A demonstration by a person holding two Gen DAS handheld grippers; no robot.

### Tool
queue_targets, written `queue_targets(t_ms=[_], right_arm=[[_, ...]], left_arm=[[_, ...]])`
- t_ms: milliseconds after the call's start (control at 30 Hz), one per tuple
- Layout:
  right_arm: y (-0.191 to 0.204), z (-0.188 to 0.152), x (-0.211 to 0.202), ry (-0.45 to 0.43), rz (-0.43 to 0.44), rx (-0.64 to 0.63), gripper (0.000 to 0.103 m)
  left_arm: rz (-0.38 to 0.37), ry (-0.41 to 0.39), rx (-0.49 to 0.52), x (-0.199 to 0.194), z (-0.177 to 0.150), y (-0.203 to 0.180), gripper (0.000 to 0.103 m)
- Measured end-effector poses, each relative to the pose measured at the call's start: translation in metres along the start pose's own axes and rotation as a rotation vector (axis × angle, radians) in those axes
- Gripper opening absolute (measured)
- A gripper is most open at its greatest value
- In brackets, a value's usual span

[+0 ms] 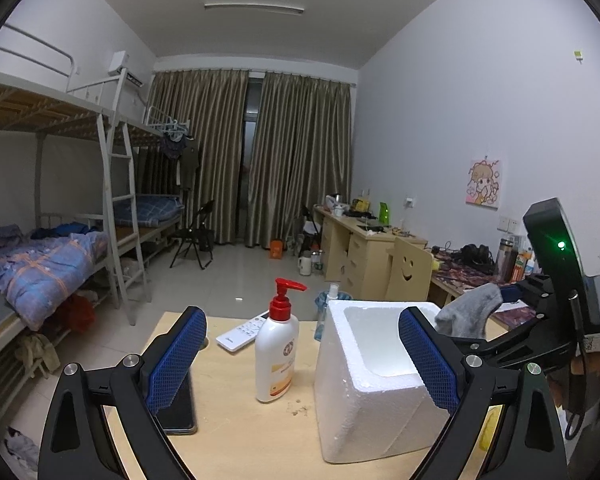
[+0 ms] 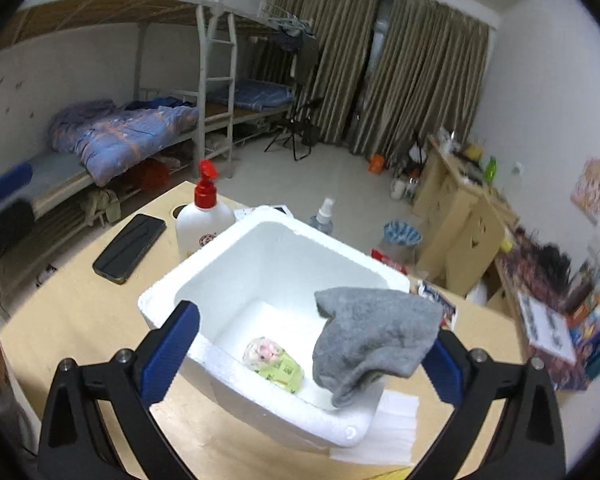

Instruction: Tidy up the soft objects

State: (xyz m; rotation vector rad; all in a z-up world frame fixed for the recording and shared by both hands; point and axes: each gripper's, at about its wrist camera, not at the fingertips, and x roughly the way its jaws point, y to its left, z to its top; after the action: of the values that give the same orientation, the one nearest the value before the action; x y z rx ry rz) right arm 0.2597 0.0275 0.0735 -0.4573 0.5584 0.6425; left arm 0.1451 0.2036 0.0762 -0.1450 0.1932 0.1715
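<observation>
The box is seen to be of white foam, grainy and matt. The sock is made of grey knitted cloth, soft and fuzzy. The bench is faced in pale wood, smooth and dull. A glossy plastic bottle and a phone with shiny black glass are seen. Blue textured pads are borne on black matt plastic arms

On my feed: pump bottle with red top stands on the tabletop, white remote just behind it. Black phone lies flat near the left edge. Clear spray bottle at the far edge. Beyond: bunk bed with blue quilt, folding chair, brown curtains, desk along the right wall.
</observation>
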Motion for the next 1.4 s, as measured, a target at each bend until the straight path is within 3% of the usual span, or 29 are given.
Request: queue_targets(t_ms=[367,900,1400], right_arm=[[-0.014,-0.021,-0.027,-0.073,0.096,0.037,0.103],[-0.014,-0.059,-0.101,-0.199,0.049,0.056,0.103],[-0.021,-0.117,-0.177,-0.341,-0.033,0.112,0.103]], left_arm=[[-0.018,0.039,0.041,0.008,-0.002,-0.014,0.097],[-0.07,0.057,0.072,-0.019,-0.008,-0.059,0.097],[-0.174,-0.024,0.134,-0.085,-0.026,-0.124,0.097]])
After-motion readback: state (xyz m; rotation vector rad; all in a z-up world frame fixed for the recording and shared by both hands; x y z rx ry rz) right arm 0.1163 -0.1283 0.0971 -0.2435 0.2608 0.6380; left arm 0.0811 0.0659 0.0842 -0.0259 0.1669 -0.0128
